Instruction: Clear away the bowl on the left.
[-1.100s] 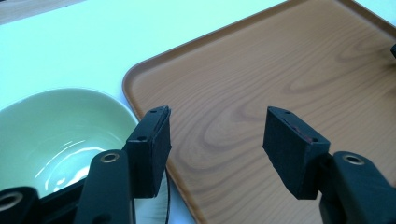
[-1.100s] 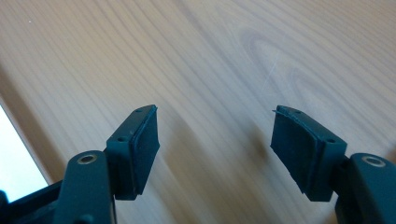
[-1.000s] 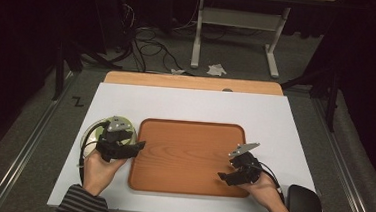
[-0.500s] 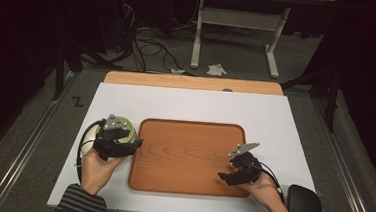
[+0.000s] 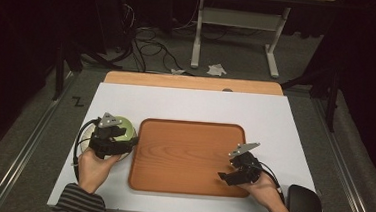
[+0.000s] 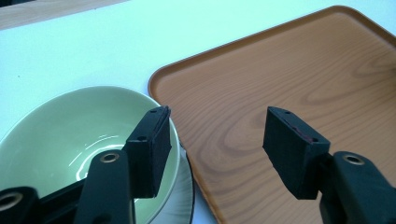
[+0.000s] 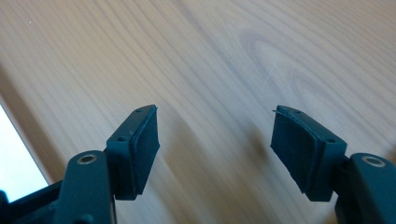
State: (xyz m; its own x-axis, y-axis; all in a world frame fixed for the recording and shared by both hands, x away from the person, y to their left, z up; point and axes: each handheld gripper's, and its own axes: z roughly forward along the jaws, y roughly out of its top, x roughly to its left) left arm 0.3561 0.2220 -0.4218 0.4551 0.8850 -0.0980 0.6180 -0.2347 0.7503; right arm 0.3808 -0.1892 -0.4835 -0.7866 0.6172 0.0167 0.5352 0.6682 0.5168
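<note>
A pale green bowl (image 5: 125, 126) stands on the white table (image 5: 201, 107), just left of a brown wooden tray (image 5: 187, 156). In the left gripper view the bowl (image 6: 70, 135) rests on a white plate with a dark rim (image 6: 183, 196), which touches the tray (image 6: 280, 84) edge. My left gripper (image 5: 134, 142) (image 6: 217, 126) is open: one jaw hangs over the bowl's near rim, the other over the tray's left part. Over the right side of the tray my right gripper (image 5: 221, 176) (image 7: 215, 121) is open, with nothing between its jaws and wood grain (image 7: 233, 56) below.
A wooden strip (image 5: 192, 82) runs along the table's far edge. A dark rounded object (image 5: 305, 199) sits by the table's near right corner. Cables (image 5: 150, 43) and a desk frame (image 5: 237, 24) are on the floor beyond the table.
My left gripper has moved a little forward and to the left, and now covers more of the green bowl. The right gripper has stayed in place over the tray.
</note>
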